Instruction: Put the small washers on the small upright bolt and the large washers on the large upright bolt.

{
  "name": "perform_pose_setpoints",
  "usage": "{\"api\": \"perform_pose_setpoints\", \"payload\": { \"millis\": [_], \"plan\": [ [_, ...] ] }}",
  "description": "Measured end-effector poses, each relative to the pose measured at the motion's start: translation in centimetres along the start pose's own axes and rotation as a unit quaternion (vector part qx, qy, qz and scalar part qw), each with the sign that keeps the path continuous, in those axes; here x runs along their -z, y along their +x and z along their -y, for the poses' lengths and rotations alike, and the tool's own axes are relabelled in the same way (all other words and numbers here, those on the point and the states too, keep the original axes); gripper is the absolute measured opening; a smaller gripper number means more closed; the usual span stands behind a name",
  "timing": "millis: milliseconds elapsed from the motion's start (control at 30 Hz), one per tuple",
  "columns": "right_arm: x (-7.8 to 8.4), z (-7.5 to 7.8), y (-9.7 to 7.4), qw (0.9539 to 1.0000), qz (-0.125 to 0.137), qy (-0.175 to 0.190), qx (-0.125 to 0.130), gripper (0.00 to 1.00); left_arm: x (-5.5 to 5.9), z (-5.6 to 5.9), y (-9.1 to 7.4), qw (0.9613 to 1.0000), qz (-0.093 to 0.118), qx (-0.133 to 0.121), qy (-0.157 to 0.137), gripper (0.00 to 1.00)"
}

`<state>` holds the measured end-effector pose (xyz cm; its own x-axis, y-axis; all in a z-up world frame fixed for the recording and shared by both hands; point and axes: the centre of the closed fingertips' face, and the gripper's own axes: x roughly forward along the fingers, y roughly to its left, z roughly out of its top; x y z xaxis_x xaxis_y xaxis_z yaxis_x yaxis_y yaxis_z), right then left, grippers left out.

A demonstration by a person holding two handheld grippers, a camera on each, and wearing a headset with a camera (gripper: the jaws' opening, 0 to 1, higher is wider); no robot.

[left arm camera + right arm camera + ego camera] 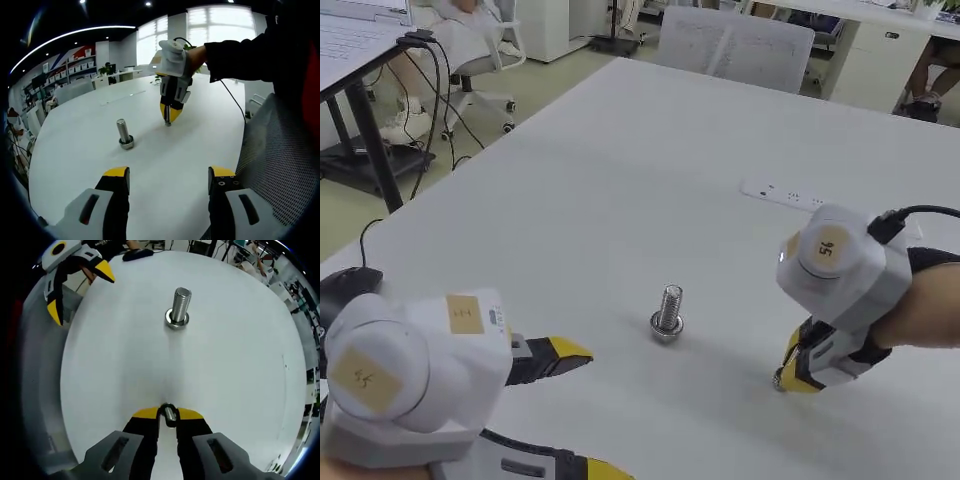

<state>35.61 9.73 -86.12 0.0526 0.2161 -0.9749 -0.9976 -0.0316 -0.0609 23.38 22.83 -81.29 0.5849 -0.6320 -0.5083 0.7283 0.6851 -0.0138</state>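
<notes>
Tongs on the right pinch small bolt.

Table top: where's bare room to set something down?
Bare: the far table beyond the upright bolt, left of the power strip, and between bolt and right gripper, shut on a small metal part. Crowded at the near edge by the open left gripper.

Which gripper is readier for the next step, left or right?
Right, likely: the right gripper is shut on a small metal part, the upright bolt straight ahead. The left gripper is open and empty.
</notes>
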Motion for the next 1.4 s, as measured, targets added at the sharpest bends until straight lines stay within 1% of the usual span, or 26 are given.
{"api": "perform_pose_setpoints", "payload": {
  "millis": [300,467,600,800,1000,1200,1400],
  "plan": [
    [0.0,0.0,0.0,1.0000,0.001,0.001,0.002,0.15,-0.1,0.0,0.2,1.0000,-0.001,0.003,0.002,0.63],
    [0.0,-0.1,0.1,1.0000,0.005,0.004,0.003,0.17,-0.1,0.1,0.3,1.0000,-0.002,0.005,0.003,0.63],
    [-0.1,-0.2,0.0,0.9999,0.013,0.011,0.003,0.19,0.0,0.1,0.3,1.0000,-0.002,0.006,0.003,0.63],
    [-0.4,-0.3,-0.3,0.9991,0.034,0.025,0.007,0.22,0.0,0.1,0.4,1.0000,-0.001,0.006,0.004,0.63],
    [-0.7,-0.3,-0.7,0.9972,0.060,0.042,0.013,0.25,0.0,0.2,0.5,0.9999,-0.002,0.009,0.005,0.63],
    [-0.7,-0.5,-0.7,0.9956,0.074,0.054,0.017,0.29,-0.1,0.1,0.5,0.9999,-0.003,0.013,0.007,0.63],
    [-0.7,-0.4,-1.3,0.9920,0.101,0.071,0.026,0.32,-0.3,-0.1,0.4,0.9998,-0.005,0.016,0.012,0.63]
  ]
}}
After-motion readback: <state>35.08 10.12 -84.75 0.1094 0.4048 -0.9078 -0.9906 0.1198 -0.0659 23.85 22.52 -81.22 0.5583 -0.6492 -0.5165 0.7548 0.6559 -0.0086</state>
